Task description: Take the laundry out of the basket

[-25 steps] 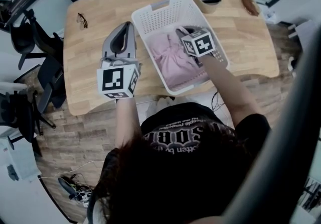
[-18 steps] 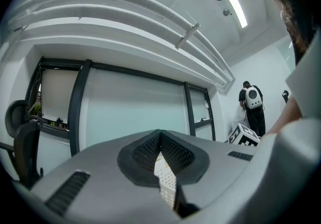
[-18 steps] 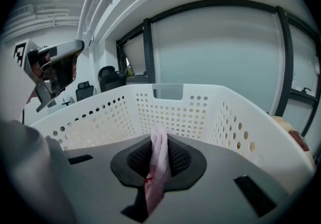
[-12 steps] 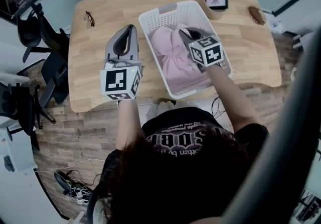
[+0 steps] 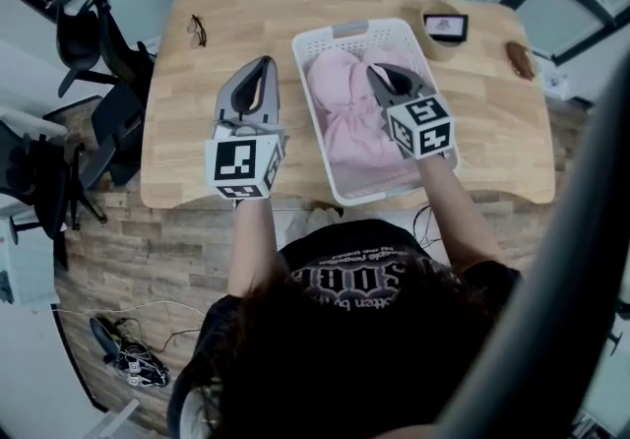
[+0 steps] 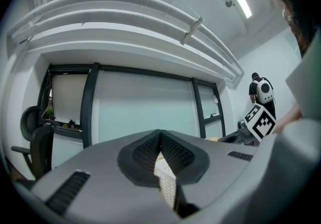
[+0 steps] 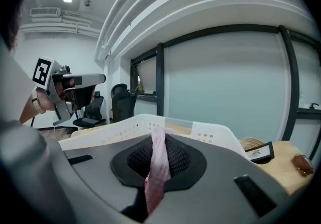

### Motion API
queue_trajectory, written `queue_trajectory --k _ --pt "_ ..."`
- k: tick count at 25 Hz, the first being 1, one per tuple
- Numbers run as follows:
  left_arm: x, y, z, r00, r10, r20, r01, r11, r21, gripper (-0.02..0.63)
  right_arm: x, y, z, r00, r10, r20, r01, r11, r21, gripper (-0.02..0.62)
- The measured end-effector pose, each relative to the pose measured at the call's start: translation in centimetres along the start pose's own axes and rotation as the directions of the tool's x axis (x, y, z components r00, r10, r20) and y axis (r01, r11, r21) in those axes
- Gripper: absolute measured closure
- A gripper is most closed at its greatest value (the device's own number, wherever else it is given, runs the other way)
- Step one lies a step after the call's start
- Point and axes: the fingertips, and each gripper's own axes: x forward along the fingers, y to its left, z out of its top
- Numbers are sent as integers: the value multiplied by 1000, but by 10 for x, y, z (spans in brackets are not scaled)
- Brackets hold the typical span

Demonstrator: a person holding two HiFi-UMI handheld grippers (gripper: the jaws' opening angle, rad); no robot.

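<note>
A white plastic basket (image 5: 320, 137) stands on the wooden table (image 5: 177, 132) and holds pink laundry (image 5: 345, 117). My right gripper (image 5: 377, 71) hangs over the basket's middle, shut on a fold of the pink cloth (image 7: 158, 152), which rises in a strip between its pads. The basket's rim (image 7: 125, 127) shows just beyond those jaws. My left gripper (image 5: 262, 65) hovers over bare table to the left of the basket, pointing level, shut with nothing in it (image 6: 160, 135). The laundry's lower part is hidden under my right gripper.
Spectacles (image 5: 197, 31) lie at the table's far left corner. A phone on a round stand (image 5: 445, 27) and a brown object (image 5: 519, 58) sit at the far right. Black office chairs (image 5: 98, 53) stand left of the table. Windows line the wall ahead.
My right gripper has risen over the basket, drawing the pink cloth up with it. The left gripper has stayed about where it was.
</note>
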Motion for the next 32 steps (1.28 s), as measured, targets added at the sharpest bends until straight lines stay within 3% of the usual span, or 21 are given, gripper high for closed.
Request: queue_trajectory --k 4,9,17,26,32 --pt "-3 3 2 1000 31 -3 -31 999 12 604 -1 4 11 999 54 2 -54 998 12 552" --pt "-14 10 -1 997 74 -21 -73 997 25 604 -6 6 29 997 63 53 -62 998 -13 552" --pt "-32 27 -4 995 96 -6 -96 995 27 604 -17 9 71 991 30 129 -22 997 -70 552" --pt "-49 84 -4 997 79 1 -79 997 16 604 -13 34 144 972 -37 234 58 995 -82 552" --pt "-56 120 4 996 81 32 -81 997 -1 604 -11 61 202 948 -28 316 72 989 -128 552"
